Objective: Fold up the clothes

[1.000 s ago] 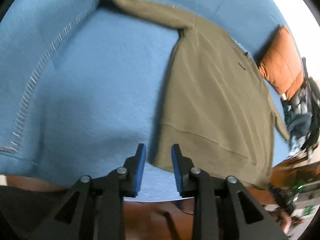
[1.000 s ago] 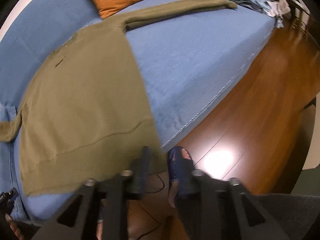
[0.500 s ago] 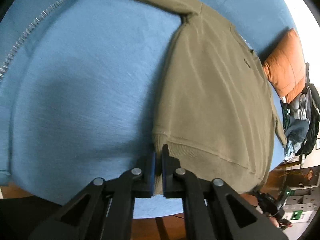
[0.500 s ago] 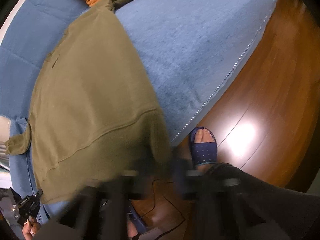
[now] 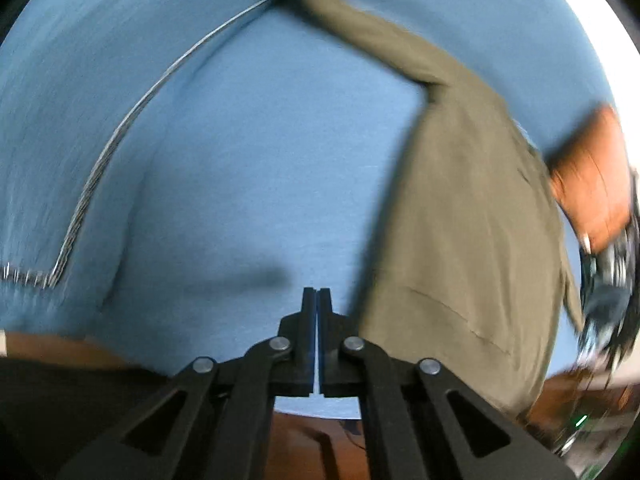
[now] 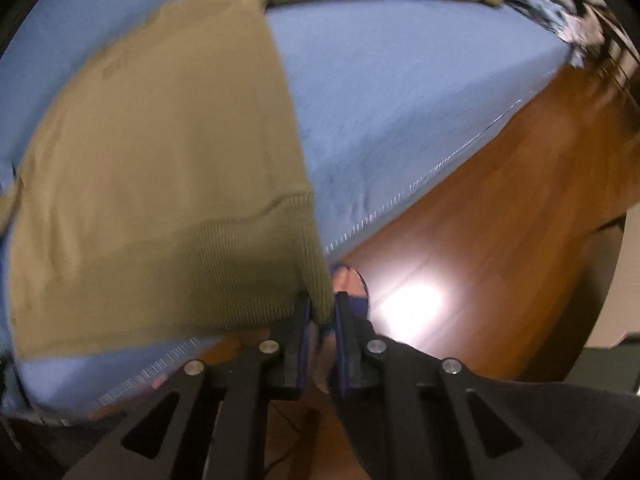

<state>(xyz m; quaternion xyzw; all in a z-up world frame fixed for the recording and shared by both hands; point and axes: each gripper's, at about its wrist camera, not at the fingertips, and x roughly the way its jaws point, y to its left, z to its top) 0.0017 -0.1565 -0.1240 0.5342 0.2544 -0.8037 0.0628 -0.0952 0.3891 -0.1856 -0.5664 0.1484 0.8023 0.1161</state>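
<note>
— Sweater (image 6: 160,160), olive green: where are we seeing it lying now?

— We are seeing it spread flat on the blue sofa cushion (image 5: 240,180), one sleeve (image 5: 372,36) stretching away. In the left view, the left gripper (image 5: 317,300) is hovering over bare blue fabric, just beside the sweater's side edge; its jaws are pressed together and are holding nothing.

— And on the right side?

— The right gripper (image 6: 320,312) is pinching the ribbed hem corner (image 6: 316,264) between its narrow jaws. Past it we are seeing the wooden floor (image 6: 500,200), and a foot in a blue slipper (image 6: 352,284). An orange pillow (image 5: 592,176) is lying near the collar.
</note>
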